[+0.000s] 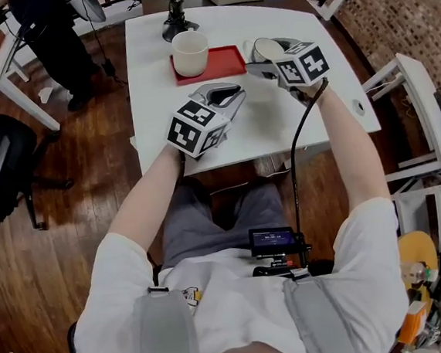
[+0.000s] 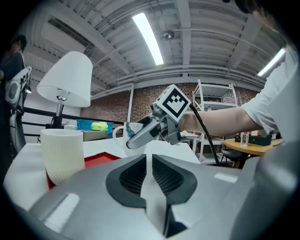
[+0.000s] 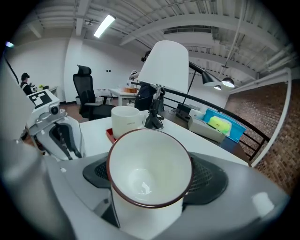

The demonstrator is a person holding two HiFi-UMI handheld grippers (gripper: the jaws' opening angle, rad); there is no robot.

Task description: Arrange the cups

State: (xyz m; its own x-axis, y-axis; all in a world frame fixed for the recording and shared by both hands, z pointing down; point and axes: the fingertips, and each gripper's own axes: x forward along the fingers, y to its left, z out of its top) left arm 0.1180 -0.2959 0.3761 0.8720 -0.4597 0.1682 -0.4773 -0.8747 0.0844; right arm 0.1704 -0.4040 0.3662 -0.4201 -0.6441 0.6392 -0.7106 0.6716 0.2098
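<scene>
Surface: white counter point(image 1: 156, 69) on a dark wood floor point(image 1: 89, 177). A red tray point(image 1: 225, 61) lies on the counter's far half. Behind the tray, at the counter's far edge, stands a lamp point(image 1: 177, 22) with a white shade. Past the tray on the lamp side, off the counter, there is a blue bin point(image 3: 225, 123) and then a brick wall point(image 3: 276, 122). Strip lights point(image 2: 147, 37) run along an open beamed ceiling. A black office chair point(image 1: 2, 169) is well left of the tray, on the floor.

Ribbed cup point(image 1: 190, 53): white, upright, mouth up, standing on the tray's left end.

Rimmed cup point(image 3: 150, 178): white with a dark red rim, off the counter just right of the tray. It is tilted, with its long axis roughly along the jaws, its mouth facing up and back toward the gripper's body, and its base pointing away. The inside is bare. In the left gripper view its handle shows on the tray side.

Right gripper point(image 1: 259, 52): jaws set wide, pads clamped on the rimmed cup's sides, just right of the tray.

Left gripper point(image 1: 224, 95): jaws pressed together with nothing between them, close over the counter on the near side of the tray, pointing toward the tray's right end.
</scene>
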